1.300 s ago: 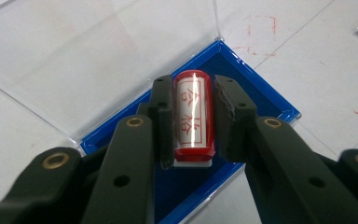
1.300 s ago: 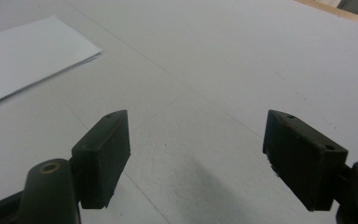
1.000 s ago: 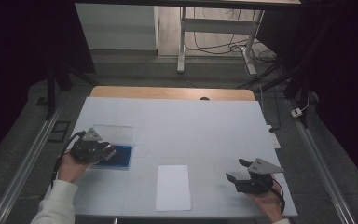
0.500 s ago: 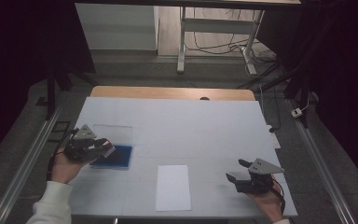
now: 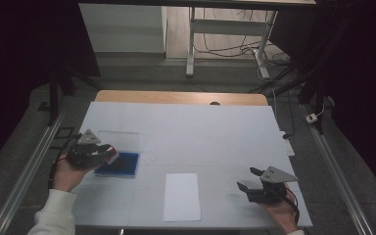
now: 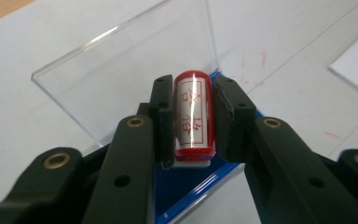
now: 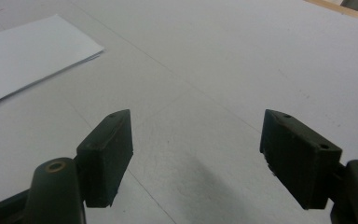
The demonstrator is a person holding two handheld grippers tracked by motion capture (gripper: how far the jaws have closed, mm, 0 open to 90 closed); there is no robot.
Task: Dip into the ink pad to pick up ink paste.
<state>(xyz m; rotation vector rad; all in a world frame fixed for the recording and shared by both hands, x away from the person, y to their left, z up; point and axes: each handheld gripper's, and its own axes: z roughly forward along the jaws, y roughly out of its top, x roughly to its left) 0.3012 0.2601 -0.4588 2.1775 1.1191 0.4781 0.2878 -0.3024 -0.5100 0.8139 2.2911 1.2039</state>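
Left tongs: clamped on red stamp, above blue ink pad at table's 9 o'clock edge. Right tongs: jaws apart, empty, 4 o'clock corner. White paper: 6 o'clock.

- High view: dim, grainy, dark surroundings; the white table is the brightest area.
- Left gripper view: glare streaks the red stamp and the clear lid; near jaws are soft.
- Right gripper view: evenly lit, with a soft shadow between the jaws.
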